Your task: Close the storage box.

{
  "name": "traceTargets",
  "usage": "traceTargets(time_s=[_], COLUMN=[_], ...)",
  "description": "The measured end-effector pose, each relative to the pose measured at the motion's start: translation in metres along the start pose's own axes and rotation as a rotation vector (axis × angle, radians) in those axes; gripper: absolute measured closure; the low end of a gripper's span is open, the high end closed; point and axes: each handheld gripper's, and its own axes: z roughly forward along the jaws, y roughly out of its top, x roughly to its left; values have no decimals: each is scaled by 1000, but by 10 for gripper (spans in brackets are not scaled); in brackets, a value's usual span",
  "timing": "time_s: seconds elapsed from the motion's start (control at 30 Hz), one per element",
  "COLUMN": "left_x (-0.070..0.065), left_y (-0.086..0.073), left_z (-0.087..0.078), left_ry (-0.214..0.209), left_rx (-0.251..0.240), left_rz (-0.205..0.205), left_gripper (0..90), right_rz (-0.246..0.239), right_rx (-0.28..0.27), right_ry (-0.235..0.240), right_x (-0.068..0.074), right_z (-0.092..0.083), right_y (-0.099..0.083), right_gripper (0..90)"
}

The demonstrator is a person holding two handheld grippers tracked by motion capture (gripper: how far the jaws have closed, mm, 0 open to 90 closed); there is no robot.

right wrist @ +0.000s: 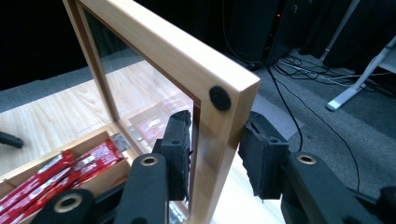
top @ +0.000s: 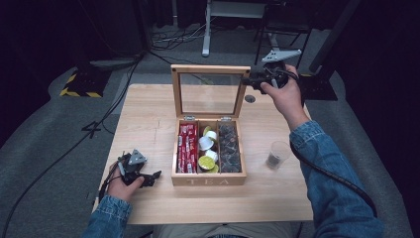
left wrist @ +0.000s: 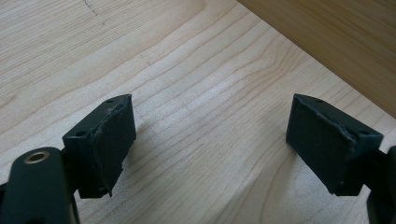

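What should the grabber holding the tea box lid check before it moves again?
1. Right gripper jaws straddle the lid frame: ok.
2. Jaws pressing tight on the frame: cannot tell, a gap shows at one side.
3. Lid stands upright, fully open: ok.
4. Packets and pods lie below the tea box rim: ok.
5. Left gripper open, off the box: ok.
6. Cup away from the lid's path: ok.

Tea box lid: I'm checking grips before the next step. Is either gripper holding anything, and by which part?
The right gripper clamps the lid by its side frame, near the top corner. The left gripper holds nothing.
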Motion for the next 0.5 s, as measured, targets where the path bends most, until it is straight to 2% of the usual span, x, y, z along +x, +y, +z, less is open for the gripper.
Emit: traceTargets(time_s=[0.3,0.5], left_x=[0,0], left_y=[0,0], left_z=[0,0], left_ry=[0,0], left_rx=[0,0], left_rz=[0,0], left_gripper=[162,162], right_rz=[-11,-34], right_rx=[-8,-3], right_ry=[46,69], right_x=[19,35], right_z=[-15,-26], right_y=[-9,-20], right_gripper=[655,635])
